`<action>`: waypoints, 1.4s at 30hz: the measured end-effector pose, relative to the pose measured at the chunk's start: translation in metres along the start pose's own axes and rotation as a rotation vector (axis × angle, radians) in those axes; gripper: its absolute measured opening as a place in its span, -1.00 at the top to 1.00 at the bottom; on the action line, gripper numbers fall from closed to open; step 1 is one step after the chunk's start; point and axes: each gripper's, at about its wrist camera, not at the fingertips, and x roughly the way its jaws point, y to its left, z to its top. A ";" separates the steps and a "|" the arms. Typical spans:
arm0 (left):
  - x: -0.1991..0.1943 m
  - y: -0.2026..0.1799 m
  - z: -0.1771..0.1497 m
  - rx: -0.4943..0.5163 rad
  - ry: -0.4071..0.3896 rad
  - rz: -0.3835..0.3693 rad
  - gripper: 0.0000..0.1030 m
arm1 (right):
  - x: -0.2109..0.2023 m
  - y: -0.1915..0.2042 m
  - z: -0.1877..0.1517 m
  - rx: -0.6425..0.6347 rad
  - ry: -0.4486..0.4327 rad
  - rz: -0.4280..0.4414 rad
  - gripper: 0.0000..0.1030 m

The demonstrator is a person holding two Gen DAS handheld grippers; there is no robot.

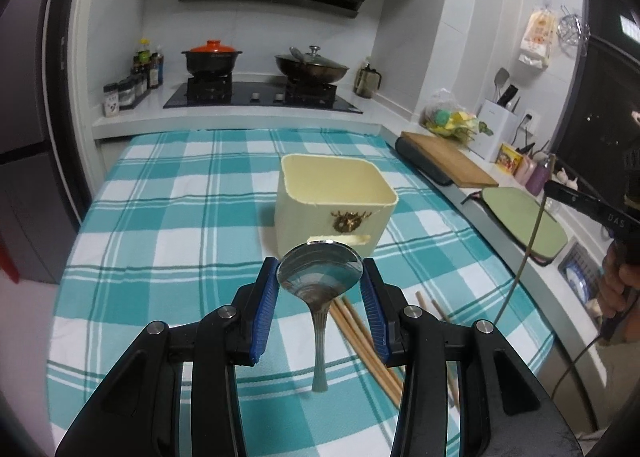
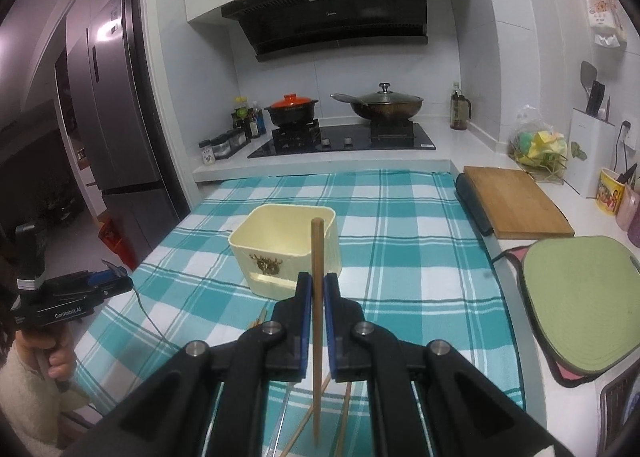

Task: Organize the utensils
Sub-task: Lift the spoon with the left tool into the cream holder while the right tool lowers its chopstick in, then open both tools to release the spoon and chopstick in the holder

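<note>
Left jaws grasp the spoon [image 1: 320,273], right jaws the chopstick [image 2: 317,289]; lower each upright inside the cream holder [image 1: 332,193].

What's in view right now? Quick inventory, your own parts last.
spoon: 1, silver, held by its bowl in left jaws
chopstick: 1, wooden, upright in right jaws
loose chopsticks: several, wooden, on the cloth
utensil box: 1, cream, mid-table
tablecloth: 1, teal-white check
clay pot: 1, black, orange lid, stove
wok: 1, dark, lidded, stove
cutting board: 1, wooden, counter
left gripper: black, blue pads
right gripper: black, blue pads
</note>
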 end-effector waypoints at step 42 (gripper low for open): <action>0.100 0.001 0.119 0.034 0.053 0.099 -0.78 | 0.174 -0.005 0.101 0.006 0.004 0.005 0.13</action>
